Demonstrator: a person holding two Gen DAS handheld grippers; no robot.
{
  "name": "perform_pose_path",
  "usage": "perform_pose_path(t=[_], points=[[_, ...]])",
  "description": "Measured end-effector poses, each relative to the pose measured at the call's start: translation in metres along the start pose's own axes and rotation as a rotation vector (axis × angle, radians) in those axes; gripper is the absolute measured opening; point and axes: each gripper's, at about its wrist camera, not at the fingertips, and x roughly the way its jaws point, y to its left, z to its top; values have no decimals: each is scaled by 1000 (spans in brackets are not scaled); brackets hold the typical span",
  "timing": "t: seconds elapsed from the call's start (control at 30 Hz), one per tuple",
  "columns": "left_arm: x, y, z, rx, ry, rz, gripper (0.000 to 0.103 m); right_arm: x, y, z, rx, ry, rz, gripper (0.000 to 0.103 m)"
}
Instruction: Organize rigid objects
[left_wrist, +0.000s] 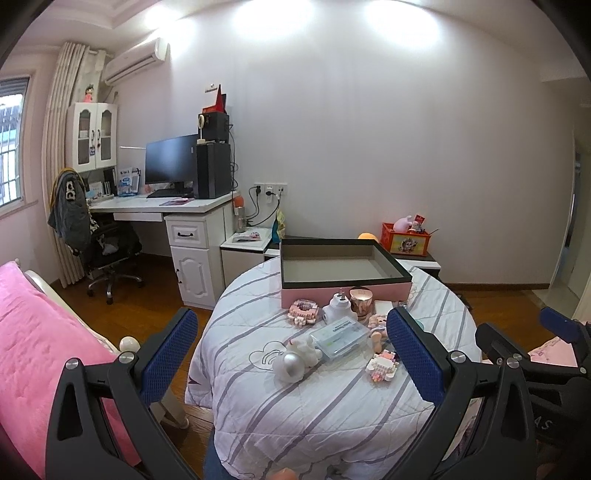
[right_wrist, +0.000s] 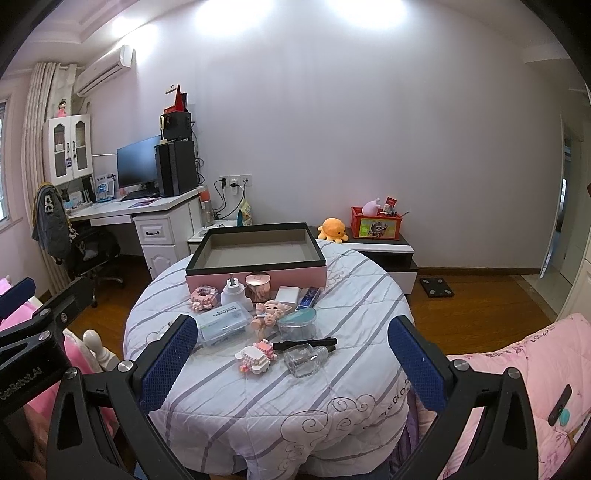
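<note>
An open pink box with a dark rim (left_wrist: 345, 286) (right_wrist: 255, 275) stands empty at the far side of a round table with a striped quilt (left_wrist: 295, 398) (right_wrist: 258, 398). In front of it lie small objects: a clear plastic case (left_wrist: 338, 338) (right_wrist: 221, 323), pink brick models (left_wrist: 382, 365) (right_wrist: 256, 354), a white astronaut figure (left_wrist: 295, 360), a glass bottle (right_wrist: 304, 358), a doll (right_wrist: 267, 312), a copper candle jar (right_wrist: 258, 286). My left gripper (left_wrist: 291, 354) and right gripper (right_wrist: 293, 354) are both open and empty, above the near side of the table.
A pink bed (left_wrist: 44, 350) lies to the left and a pink quilt (right_wrist: 517, 387) to the right. A white desk with a monitor (left_wrist: 170, 166) stands at the back left. A low cabinet holds a red crate (right_wrist: 376, 223) and an orange plush (right_wrist: 332, 229).
</note>
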Motion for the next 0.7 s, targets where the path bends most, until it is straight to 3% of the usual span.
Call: perform_pose_path(t=[0.7], points=[[6,21,3,-41,4,-4,103,4,5,13,-9,19,-28,103]])
